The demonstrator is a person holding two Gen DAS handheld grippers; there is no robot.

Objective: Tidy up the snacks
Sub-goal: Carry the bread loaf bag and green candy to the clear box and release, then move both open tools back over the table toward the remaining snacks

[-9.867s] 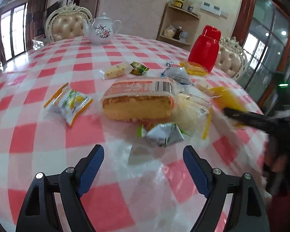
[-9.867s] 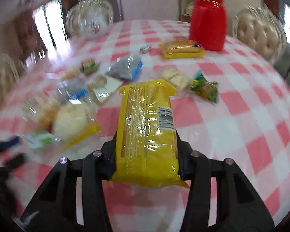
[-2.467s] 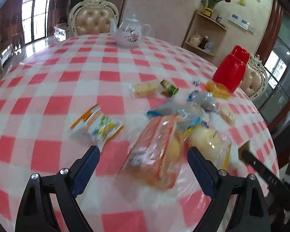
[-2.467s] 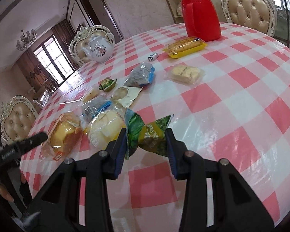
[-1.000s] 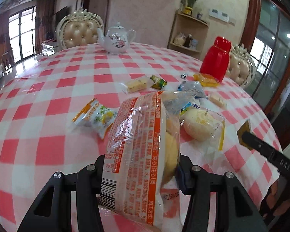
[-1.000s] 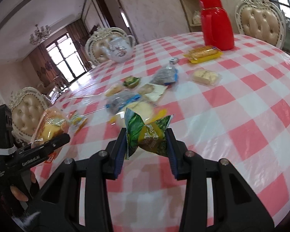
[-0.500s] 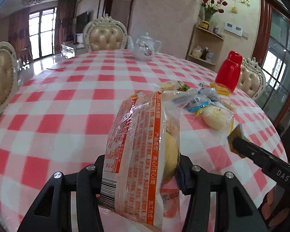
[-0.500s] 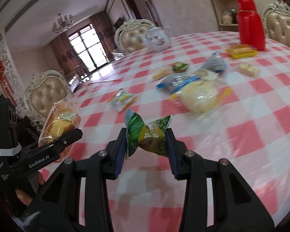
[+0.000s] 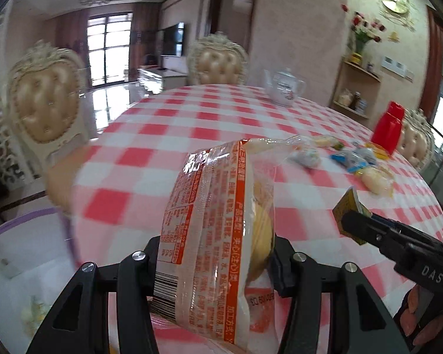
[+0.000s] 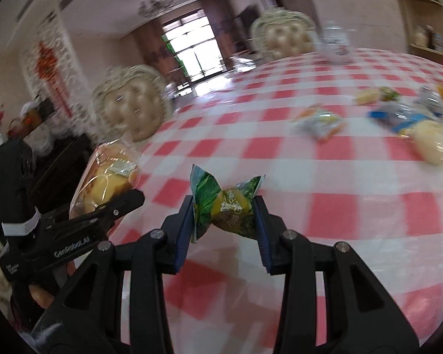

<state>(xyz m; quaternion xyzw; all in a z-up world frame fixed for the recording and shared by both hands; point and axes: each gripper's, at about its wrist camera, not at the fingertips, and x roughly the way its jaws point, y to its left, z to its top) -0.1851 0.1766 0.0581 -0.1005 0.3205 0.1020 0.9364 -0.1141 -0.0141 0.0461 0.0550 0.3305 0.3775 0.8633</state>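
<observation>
Midway, seemingly: left gripper [image 9: 214, 261] clenched on cake [image 9: 218, 236], right gripper [image 10: 223, 224] on green packet [image 10: 227, 205]. Several snacks [image 10: 319, 122] (blurred) left on bench [image 10: 339, 177].

Both wrist views close, low over checked table [image 9: 168, 147] (shared), facing chairs.

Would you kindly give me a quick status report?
Left tongs shut on cake packet. Right tongs shut on green snack. Both lifted off table; path unobstructed.
</observation>
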